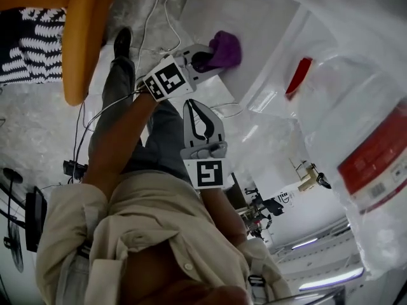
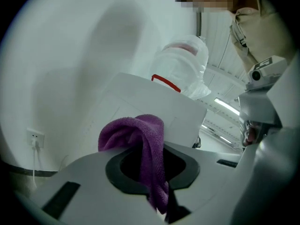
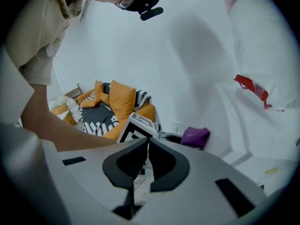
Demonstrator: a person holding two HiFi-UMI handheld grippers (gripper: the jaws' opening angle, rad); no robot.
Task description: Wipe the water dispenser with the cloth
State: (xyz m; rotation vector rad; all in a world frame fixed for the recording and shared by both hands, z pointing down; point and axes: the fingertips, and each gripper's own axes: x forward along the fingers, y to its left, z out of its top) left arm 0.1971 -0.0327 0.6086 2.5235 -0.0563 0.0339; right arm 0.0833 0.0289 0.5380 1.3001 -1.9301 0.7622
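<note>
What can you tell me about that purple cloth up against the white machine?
The purple cloth looks like soft terry towelling, bunched and folded rather than spread flat. The left gripper is shut on it: one fold hangs down between the jaws, and the bigger bundle bulges out past their tips. It is held against a white panel of the water dispenser and seems to press on it. Nothing else touches it.

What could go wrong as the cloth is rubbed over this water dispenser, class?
The left tool pinches only a fold of the purple cloth; rubbing the water dispenser may tug it free.
Hard pushes might jolt the bottle on top.
The shut, empty right tool hangs near and could knock it.
</note>
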